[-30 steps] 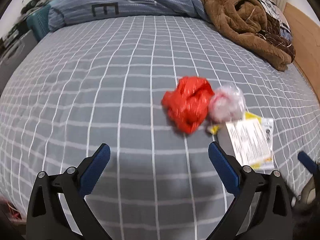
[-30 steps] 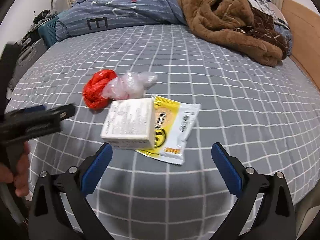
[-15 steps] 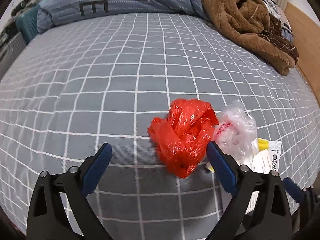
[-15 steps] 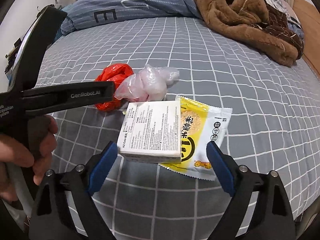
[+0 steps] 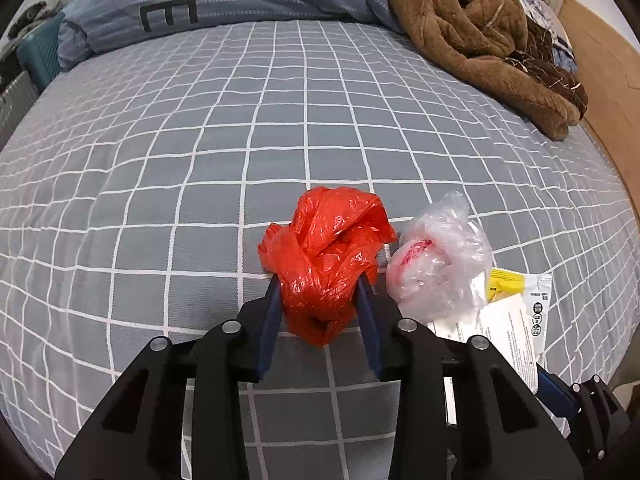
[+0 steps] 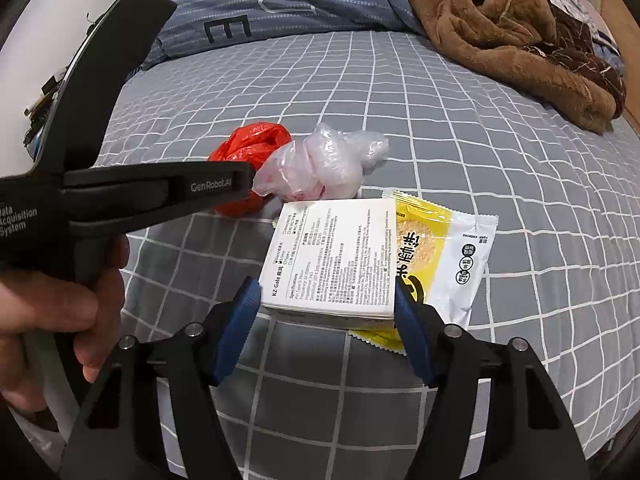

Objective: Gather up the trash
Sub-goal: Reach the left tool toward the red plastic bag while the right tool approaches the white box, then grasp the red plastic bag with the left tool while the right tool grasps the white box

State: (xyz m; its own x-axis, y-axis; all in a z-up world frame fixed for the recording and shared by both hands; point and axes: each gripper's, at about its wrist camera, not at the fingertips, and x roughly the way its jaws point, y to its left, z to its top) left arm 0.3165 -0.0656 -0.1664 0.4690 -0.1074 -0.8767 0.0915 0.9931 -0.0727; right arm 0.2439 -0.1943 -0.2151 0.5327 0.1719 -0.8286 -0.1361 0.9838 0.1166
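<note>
A crumpled red plastic bag [image 5: 328,248] lies on the grey checked bed sheet [image 5: 160,160]. My left gripper [image 5: 318,284] is closing, and its blue pads squeeze the bag's lower part from both sides. Right of it sits a clear plastic bag [image 5: 440,264] with red print. In the right wrist view a white printed box [image 6: 332,256] rests partly on a yellow snack packet [image 6: 440,248]. My right gripper [image 6: 326,292] is closing too, its pads against the box's near corners. The red bag [image 6: 248,144] is half hidden there behind the left gripper's black body.
A brown fleece blanket [image 5: 480,40] is heaped at the far right of the bed. A blue striped duvet [image 5: 224,4] lies along the far side. A hand [image 6: 80,312] holds the left gripper's handle. A wooden bed frame [image 5: 600,80] borders the right.
Both grippers moved forward and down onto the trash. The left jaws went from wide to clamped on the red bag; the right jaws narrowed onto the white box.
</note>
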